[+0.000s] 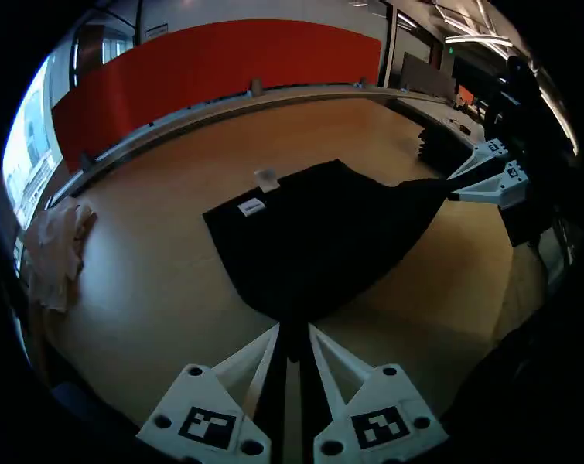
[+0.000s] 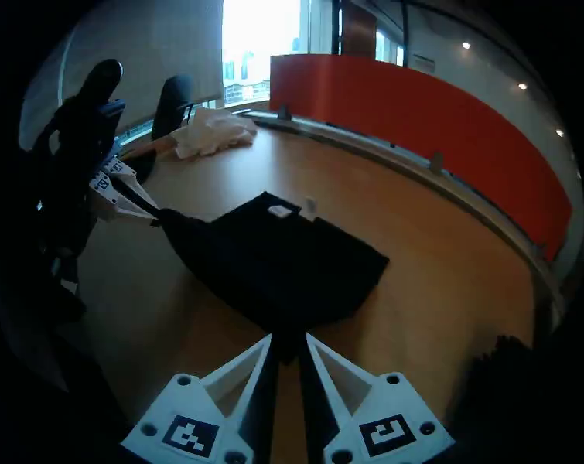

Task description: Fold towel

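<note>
- The black cloth towel lies mostly flat near the middle of the light-brown wooden table, with two corners lifted off the surface.
- The left gripper, at 6 o'clock in the left gripper view, has its white fingers drawn narrow, pinching one corner. The fabric between them is too dark to show folds.
- The right gripper, at 6 o'clock in the right gripper view, is closed narrowly on another corner.
- From the left gripper view the right gripper sits at 2 o'clock, and the hand behind it is lost in shadow.
- From the right gripper view the left gripper sits at 9 o'clock.
- A small white tag rests on the towel's far edge (its markings are unreadable).
- A crumpled pale cloth lies on the table's edge, partly cut off at 9 o'clock in the left gripper view.
- A long red partition panel runs behind the table.
</note>
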